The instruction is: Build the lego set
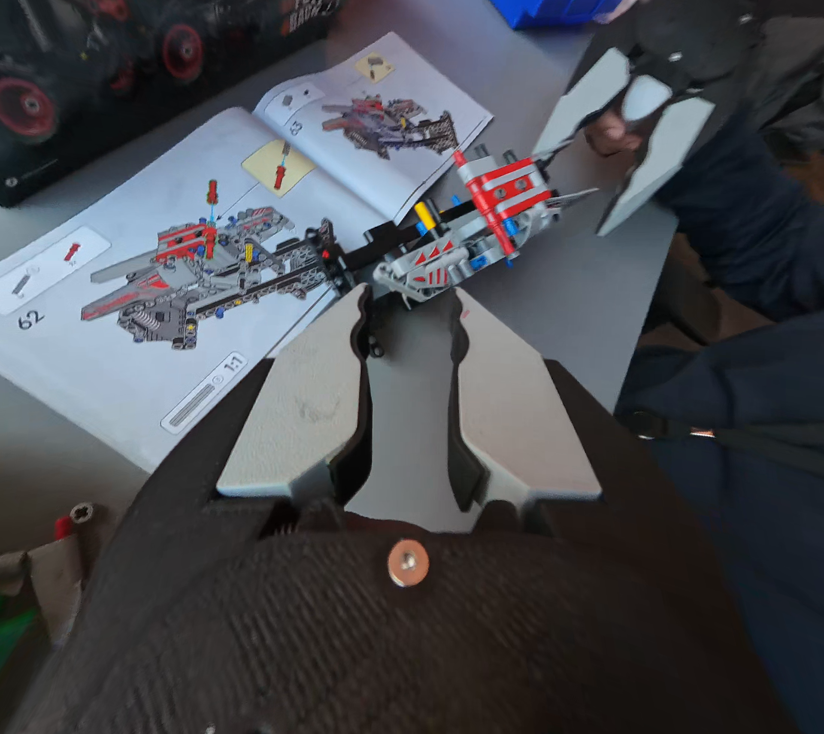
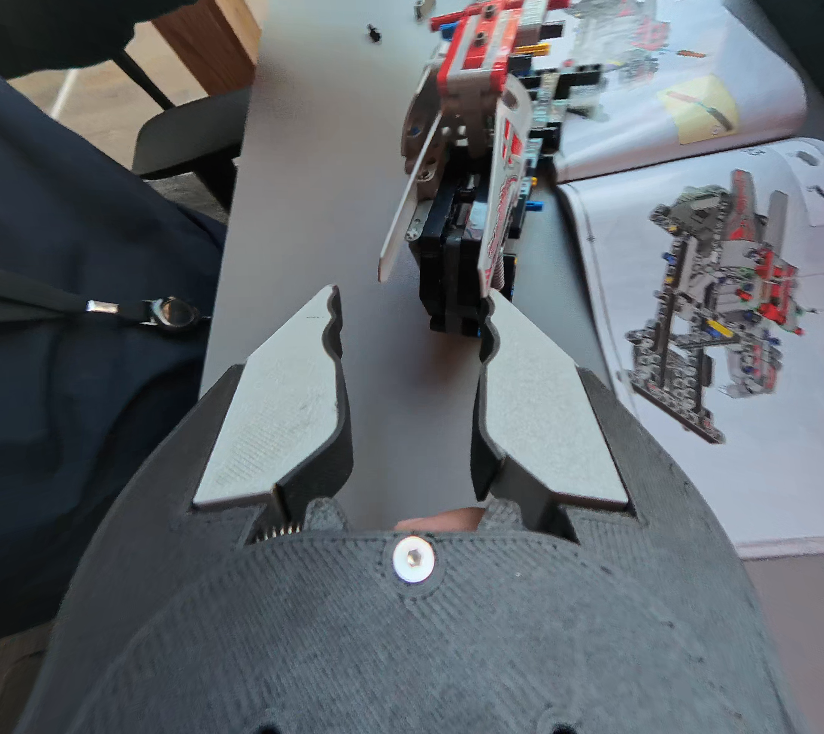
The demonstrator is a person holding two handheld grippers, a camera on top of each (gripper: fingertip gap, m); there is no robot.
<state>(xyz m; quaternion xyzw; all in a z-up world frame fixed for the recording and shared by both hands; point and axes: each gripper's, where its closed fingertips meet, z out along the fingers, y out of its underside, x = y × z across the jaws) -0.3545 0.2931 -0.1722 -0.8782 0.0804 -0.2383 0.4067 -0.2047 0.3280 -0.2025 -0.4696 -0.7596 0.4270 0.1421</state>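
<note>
Grey tabletop fills both views. At far left the dark set box stands behind an open instruction booklet, whose pages show a red pin going into the chassis. Right of it, the half-built grey, red and black lego model lies partly on the booklet. The left gripper hovers just short of it, jaws open and empty; the right gripper is likewise parted, one tip possibly touching the model, though blur hides this. Next, I judge, steadying the model and fetching that pin.
</note>
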